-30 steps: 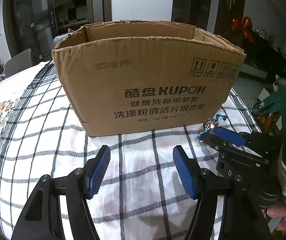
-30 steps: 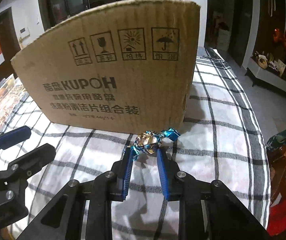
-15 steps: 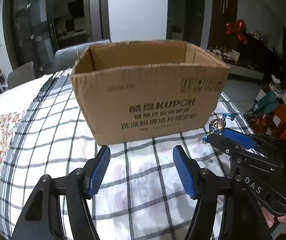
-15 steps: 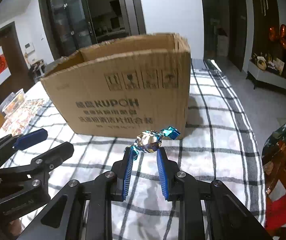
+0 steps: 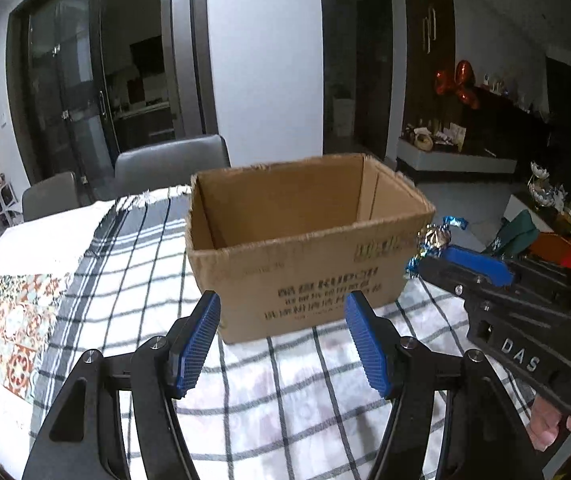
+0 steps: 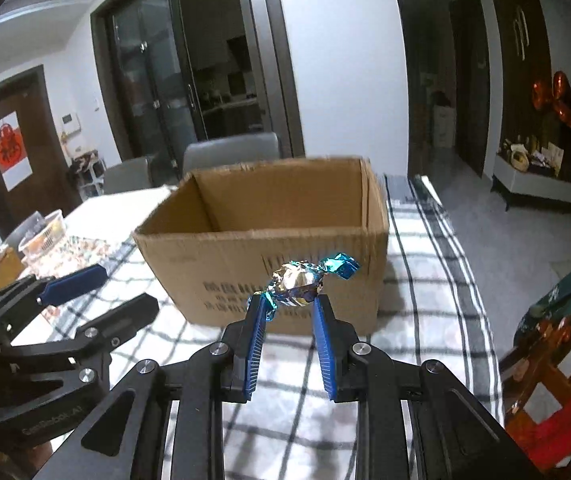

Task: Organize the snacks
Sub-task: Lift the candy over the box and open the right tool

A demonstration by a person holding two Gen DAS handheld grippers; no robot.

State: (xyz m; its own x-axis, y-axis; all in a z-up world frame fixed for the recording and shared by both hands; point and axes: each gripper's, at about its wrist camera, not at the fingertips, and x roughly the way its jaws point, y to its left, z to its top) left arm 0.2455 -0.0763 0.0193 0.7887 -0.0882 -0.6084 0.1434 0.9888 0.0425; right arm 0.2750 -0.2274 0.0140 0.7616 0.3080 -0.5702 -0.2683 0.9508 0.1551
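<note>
Right wrist view, centre of the frame: the right gripper [image 6: 290, 300] pinched a foil-wrapped candy [image 6: 299, 282] between its blue pads, the gold body seated between the tips and the blue twisted ends projecting to either side. The grip fell on the firm middle of the sweet, presumably because the twisted ends would slip or tear. The candy was held off the checked tablecloth [image 6: 425, 280], in front of the near wall of the open cardboard box [image 6: 285, 216] and at about the level of its rim, a position suited to carrying it over the edge and releasing it inside. What could be seen of the box interior held nothing; its floor was hidden.

Left wrist view, lower centre: the left gripper [image 5: 281, 340] was spread wide with nothing between its pads, hovering above the cloth before the box [image 5: 305, 240], apparently kept clear of the carry path. At the right of this frame the candy [image 5: 433, 240] appeared beside the box's near right corner.
</note>
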